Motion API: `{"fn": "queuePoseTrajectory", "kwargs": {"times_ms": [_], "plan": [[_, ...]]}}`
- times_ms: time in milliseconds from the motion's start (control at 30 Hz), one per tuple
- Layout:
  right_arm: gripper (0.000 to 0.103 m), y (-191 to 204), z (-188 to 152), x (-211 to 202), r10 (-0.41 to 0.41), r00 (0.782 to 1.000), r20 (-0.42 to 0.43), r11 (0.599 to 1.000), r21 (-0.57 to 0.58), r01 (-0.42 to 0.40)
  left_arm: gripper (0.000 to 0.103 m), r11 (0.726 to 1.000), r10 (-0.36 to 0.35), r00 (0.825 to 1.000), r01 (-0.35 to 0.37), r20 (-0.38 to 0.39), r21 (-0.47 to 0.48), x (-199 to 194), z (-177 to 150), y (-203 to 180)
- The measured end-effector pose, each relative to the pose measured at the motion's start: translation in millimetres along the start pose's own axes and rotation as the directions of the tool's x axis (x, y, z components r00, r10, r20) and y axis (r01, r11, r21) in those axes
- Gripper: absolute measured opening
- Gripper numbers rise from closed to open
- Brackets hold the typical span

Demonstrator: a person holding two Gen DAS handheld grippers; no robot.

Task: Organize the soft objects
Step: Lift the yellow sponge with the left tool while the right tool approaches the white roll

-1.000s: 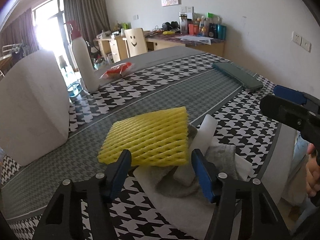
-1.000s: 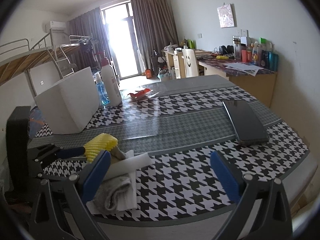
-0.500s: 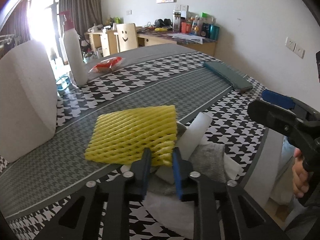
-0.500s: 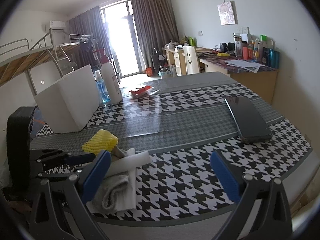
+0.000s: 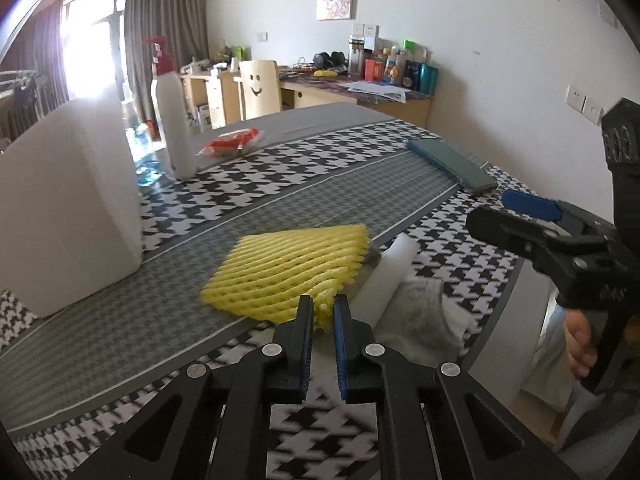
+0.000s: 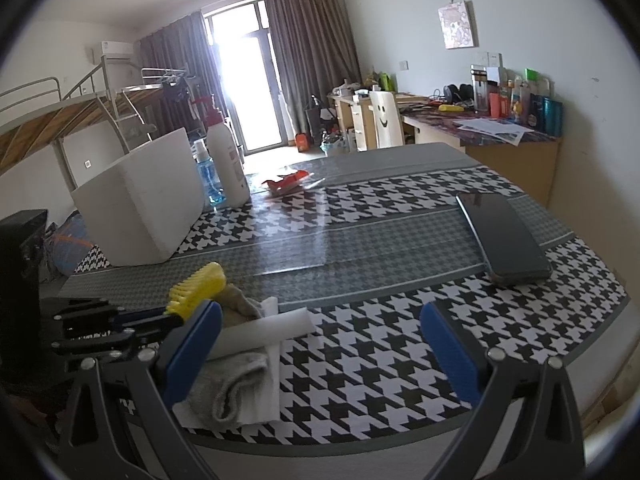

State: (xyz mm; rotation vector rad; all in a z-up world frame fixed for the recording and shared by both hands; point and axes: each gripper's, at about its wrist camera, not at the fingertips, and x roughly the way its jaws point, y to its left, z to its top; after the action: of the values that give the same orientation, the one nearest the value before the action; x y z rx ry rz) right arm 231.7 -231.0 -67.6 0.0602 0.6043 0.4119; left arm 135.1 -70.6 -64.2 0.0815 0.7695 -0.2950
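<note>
Left wrist view: left tool (image 5: 322, 312) is seen with jaws nearly together, just having been closing, near edge of the yellow foam net (image 5: 288, 268) pinched between the blue pads; net is held at a slant, its far part over the grey strip of the bench (image 5: 360, 184); beside it on the right a white foam roll (image 5: 384, 276) and a grey sock (image 5: 420, 308) are lying on a white sheet (image 5: 460, 322), close to the bench's near edge; right tool (image 5: 532, 216) is seen at the right, a hand (image 5: 580, 340) on its grip; white foam box (image 5: 68, 208) stands at the left, white pump bottle (image 5: 172, 120) behind it, red packet (image 5: 232, 142) further back, dark flat case (image 5: 452, 164) well apart on the right.

Right wrist view: right tool (image 6: 320, 348) is held wide open, nothing between the blue pads, above the houndstooth cloth; foam net (image 6: 198, 288) is seen at the left, gripped at its tip by the left tool (image 6: 168, 320); sock (image 6: 224, 384) and roll (image 6: 260, 332) lie just by the left pad; whether the pad touches them cannot be told.
</note>
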Motion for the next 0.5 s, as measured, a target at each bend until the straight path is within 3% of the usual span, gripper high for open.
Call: {"fn": "queuePoseTrajectory", "kwargs": {"times_ms": [267, 333, 400, 500], "plan": [[0.101, 12, 0, 4, 0.017, 1.0, -0.007, 1.0, -0.016, -0.017, 0.012, 0.998, 0.058, 0.998, -0.059, -0.019, -0.039, -16, -15, 23], [0.101, 16, 0, 5, 0.022, 1.0, -0.01, 1.0, -0.022, -0.022, 0.022, 0.997, 0.06, 0.998, -0.061, -0.026, -0.043, -16, -16, 25], [0.101, 19, 0, 5, 0.023, 1.0, -0.011, 0.999, -0.029, -0.024, 0.047, 0.996, 0.073, 0.997, -0.074, -0.019, -0.04, -17, -16, 24], [0.101, 22, 1, 5, 0.028, 1.0, -0.011, 0.999, -0.032, -0.028, 0.054, 0.997, 0.061, 0.998, -0.061, 0.001, -0.047, -20, -14, 24]]}}
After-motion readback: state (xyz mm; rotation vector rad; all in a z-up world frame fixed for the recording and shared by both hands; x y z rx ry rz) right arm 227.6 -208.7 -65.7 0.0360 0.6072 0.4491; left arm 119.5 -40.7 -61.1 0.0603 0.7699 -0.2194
